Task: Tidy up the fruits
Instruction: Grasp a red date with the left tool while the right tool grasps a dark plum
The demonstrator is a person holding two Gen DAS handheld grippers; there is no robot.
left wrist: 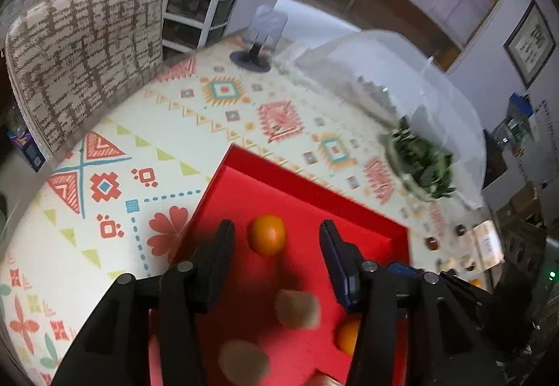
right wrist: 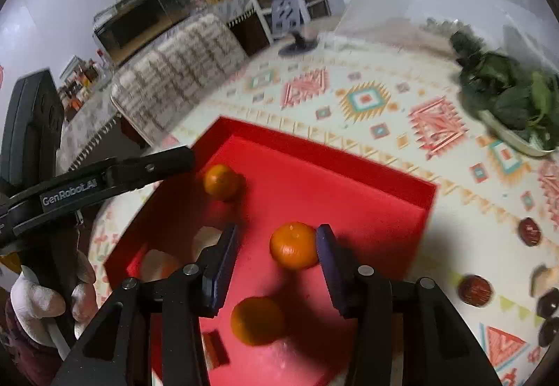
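A red tray (left wrist: 314,197) (right wrist: 314,148) lies on the patterned tablecloth. In the left wrist view my left gripper (left wrist: 276,227) stands open over it, an orange (left wrist: 267,234) lying loose between the fingertips. Nearer the camera are two blurred brownish fruits (left wrist: 297,309) and a second orange (left wrist: 347,337). In the right wrist view my right gripper (right wrist: 276,232) is open; an orange (right wrist: 293,244) rests against its right finger, clear of the left one. Another orange (right wrist: 256,319) lies below, a third (right wrist: 222,181) at the tray's far left. The left gripper's finger (right wrist: 153,166) reaches over the tray's left wall.
A plate of leafy greens (left wrist: 422,166) (right wrist: 506,106) sits under a clear dome cover at the right. Red dates (right wrist: 529,230) and dark pieces (right wrist: 548,305) lie right of the tray. A patterned chair (left wrist: 87,54) stands behind the table. A gloved hand (right wrist: 38,302) holds the left gripper.
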